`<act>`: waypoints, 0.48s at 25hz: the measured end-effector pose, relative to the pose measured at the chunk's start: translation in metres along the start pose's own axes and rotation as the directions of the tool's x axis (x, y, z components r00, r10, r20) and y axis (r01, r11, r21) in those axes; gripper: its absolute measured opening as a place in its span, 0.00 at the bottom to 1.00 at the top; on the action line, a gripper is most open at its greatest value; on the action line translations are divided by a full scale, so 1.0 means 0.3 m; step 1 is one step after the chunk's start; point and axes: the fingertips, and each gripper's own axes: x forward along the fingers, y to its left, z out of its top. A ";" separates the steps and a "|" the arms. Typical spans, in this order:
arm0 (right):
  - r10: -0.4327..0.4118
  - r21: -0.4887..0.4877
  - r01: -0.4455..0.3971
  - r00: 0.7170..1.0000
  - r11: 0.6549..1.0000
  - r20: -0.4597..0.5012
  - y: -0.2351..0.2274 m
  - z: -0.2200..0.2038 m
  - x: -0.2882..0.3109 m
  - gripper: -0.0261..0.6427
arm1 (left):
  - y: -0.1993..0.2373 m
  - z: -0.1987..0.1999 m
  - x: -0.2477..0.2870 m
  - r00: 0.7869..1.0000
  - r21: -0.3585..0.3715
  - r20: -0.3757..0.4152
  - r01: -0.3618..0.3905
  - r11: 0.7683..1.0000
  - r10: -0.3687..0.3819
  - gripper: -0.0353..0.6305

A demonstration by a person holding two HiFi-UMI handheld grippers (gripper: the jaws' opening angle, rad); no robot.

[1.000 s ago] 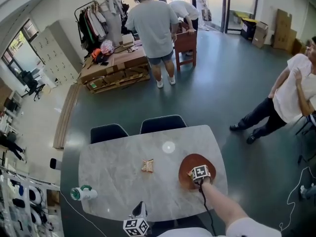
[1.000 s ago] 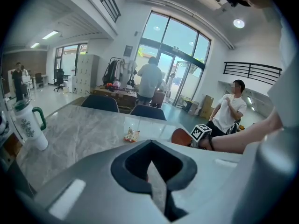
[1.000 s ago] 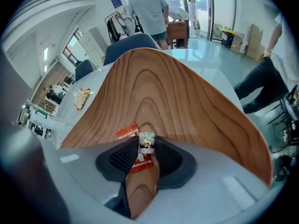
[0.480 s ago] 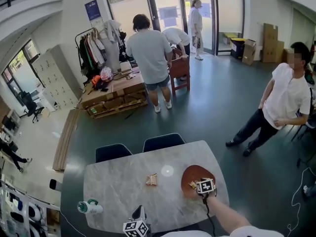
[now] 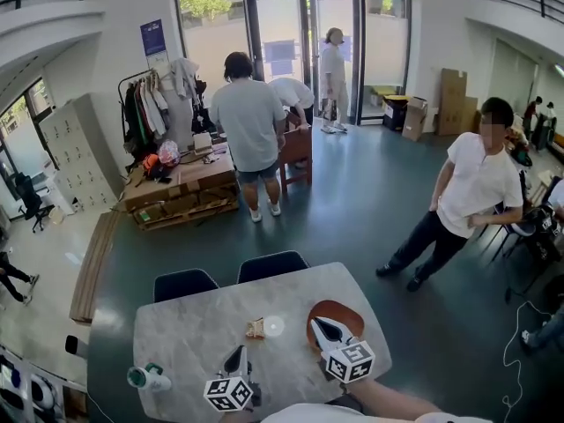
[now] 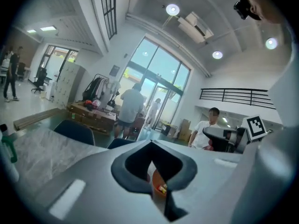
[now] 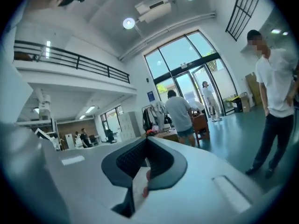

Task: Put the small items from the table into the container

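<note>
Status: left tongs [image 5: 236,354] closed over table [image 5: 185,324]; right tongs [image 5: 320,324] closed over container [image 5: 345,310].

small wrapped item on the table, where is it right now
Head view: the small wrapped item lies near the middle of the marble table, just left of the brown container and outside it.
</note>
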 end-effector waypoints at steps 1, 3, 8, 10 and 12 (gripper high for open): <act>0.024 0.014 -0.024 0.999 1.000 0.022 0.048 0.026 -0.016 0.08 | -0.034 0.040 0.008 0.999 0.021 0.028 0.031 0.999 -0.032 0.06; 0.050 0.018 -0.051 0.998 0.999 0.041 0.122 0.044 -0.053 0.08 | -0.098 0.099 0.013 0.994 0.060 0.070 0.083 0.995 -0.087 0.06; 0.053 0.028 -0.054 0.998 0.998 0.027 0.180 0.007 -0.104 0.08 | -0.195 0.135 0.001 0.981 0.133 0.087 0.159 0.978 -0.172 0.06; 0.053 0.033 -0.054 0.998 0.998 0.022 0.181 0.005 -0.097 0.08 | -0.200 0.133 -0.002 0.979 0.142 0.085 0.171 0.975 -0.184 0.06; 0.048 0.042 -0.049 0.998 0.998 0.026 0.184 0.011 -0.096 0.08 | -0.199 0.140 -0.014 0.977 0.140 0.095 0.175 0.974 -0.189 0.06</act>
